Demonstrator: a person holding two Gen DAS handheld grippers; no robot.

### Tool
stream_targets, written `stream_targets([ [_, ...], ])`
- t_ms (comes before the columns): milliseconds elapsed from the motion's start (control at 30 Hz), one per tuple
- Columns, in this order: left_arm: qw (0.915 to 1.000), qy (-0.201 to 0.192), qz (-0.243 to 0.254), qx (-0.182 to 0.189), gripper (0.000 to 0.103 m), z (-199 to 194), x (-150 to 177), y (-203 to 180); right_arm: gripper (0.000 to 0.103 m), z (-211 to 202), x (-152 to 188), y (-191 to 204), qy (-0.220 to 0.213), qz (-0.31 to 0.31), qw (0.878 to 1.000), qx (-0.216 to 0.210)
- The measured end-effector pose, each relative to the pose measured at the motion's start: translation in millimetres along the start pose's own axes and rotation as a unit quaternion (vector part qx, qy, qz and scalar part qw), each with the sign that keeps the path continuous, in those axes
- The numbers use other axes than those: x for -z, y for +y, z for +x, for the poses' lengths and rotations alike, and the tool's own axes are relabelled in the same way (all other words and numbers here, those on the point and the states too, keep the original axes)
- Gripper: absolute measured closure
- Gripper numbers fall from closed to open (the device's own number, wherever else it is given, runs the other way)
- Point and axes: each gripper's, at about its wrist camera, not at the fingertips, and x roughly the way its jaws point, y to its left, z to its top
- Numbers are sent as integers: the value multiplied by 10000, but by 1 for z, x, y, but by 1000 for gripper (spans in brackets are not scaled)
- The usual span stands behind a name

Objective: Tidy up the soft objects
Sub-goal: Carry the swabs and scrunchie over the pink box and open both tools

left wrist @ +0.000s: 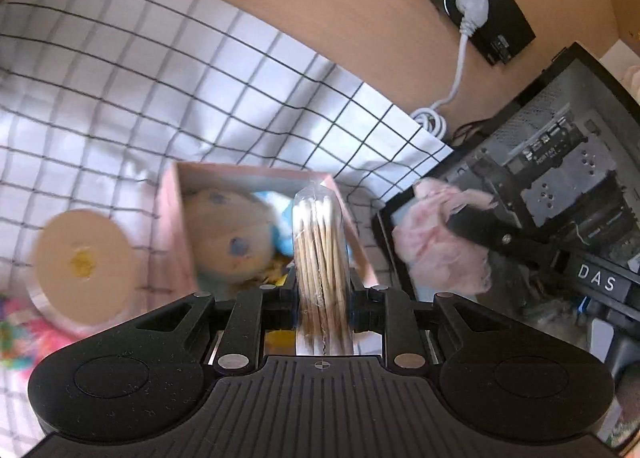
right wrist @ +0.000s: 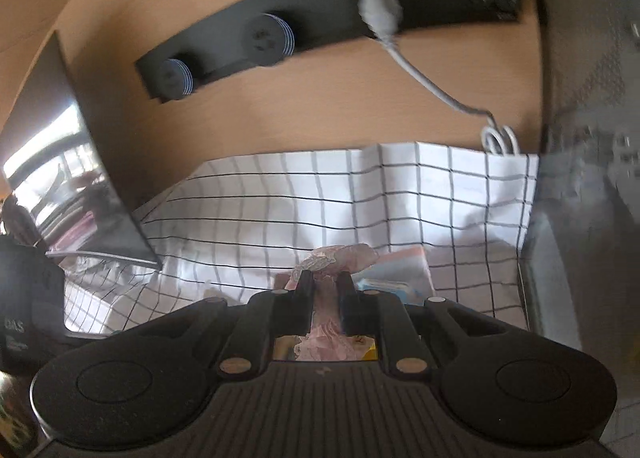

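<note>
Centrally in the left wrist view, the left claw [left wrist: 323,278] is clamped on a clear, glossy packet of cotton swabs [left wrist: 320,250], its pale wooden sticks packed tight and upright with white fluffy tips at the top. Behind it sits a pink cardboard box [left wrist: 176,234], open-topped and square-walled, holding a cream plush toy [left wrist: 230,236] with blue spots. To the lower left lies a flat round disc [left wrist: 82,264], cream with a yellow centre, blurred. At the right of that frame the right claw [left wrist: 460,223] is closed on a crumpled pink lacy cloth [left wrist: 432,246], thin and frilly at its edges; the right wrist view shows the same cloth [right wrist: 332,258] pinched between the two dark fingers [right wrist: 304,286]. A white cloth with a black grid [left wrist: 160,97], creased and folded, covers the desk. Behind it rises a smooth tan wooden panel [right wrist: 280,117] carrying a black socket strip [right wrist: 320,17] with a white plug [right wrist: 380,11] and cable. A dark computer case [left wrist: 560,161] with perforated metal stands at the right.
</note>
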Motion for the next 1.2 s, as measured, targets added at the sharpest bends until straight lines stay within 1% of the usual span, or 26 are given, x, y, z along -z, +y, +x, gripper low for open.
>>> stream_targets([
  [33, 9998, 11, 107, -194, 78, 8, -3, -3, 91, 5, 0, -7, 6, 69, 10000, 20],
  [67, 9985, 42, 272, -476, 79, 13, -5, -6, 91, 8, 1, -12, 15, 131, 9999, 16],
  [133, 9928, 74, 578, -1045, 78, 23, -10, -11, 91, 22, 2, -22, 81, 262, 9996, -84],
  [167, 9908, 110, 651, -1182, 76, 26, -12, -11, 91, 29, 4, -27, 134, 317, 9993, -118],
  [200, 9902, 177, 660, -1221, 76, 28, -15, -10, 91, 38, 4, -30, 207, 364, 9990, -131],
  [300, 9893, 326, 694, -1245, 75, 30, -22, -13, 91, 56, 10, -30, 392, 368, 9985, -104],
  [400, 9903, 247, 846, -1071, 75, 27, -26, -19, 91, 61, 19, -29, 449, 320, 9983, -174],
  [467, 9929, 247, 700, -930, 75, 22, -25, -16, 91, 59, 21, -30, 436, 329, 9984, -175],
  [533, 9944, 173, 556, -877, 75, 10, -20, -15, 91, 56, 20, -32, 409, 357, 9984, -169],
  [600, 9933, 69, 726, -902, 75, -4, -10, -17, 91, 53, 20, -34, 350, 376, 9986, -137],
  [667, 9892, 66, 1079, -989, 75, -12, 2, -20, 91, 51, 18, -35, 303, 414, 9986, -115],
  [733, 9860, 259, 1221, -1109, 76, -6, 11, -22, 91, 51, 16, -35, 279, 445, 9986, -105],
  [767, 9856, 355, 1213, -1122, 76, 0, 14, -21, 91, 50, 15, -34, 267, 440, 9986, -100],
  [867, 9880, 491, 1085, -988, 77, 20, 21, -23, 91, 47, 13, -31, 235, 372, 9990, -113],
  [1000, 9847, 647, 1284, -985, 74, 44, 29, -30, 91, 43, 11, -24, 258, 261, 9990, -242],
  [1100, 9822, 564, 1418, -1094, 72, 53, 32, -31, 91, 48, 8, -16, 328, 197, 9982, -454],
  [1200, 9839, 455, 1344, -1086, 73, 50, 33, -30, 91, 62, 5, -1, 434, 138, 9962, -737],
])
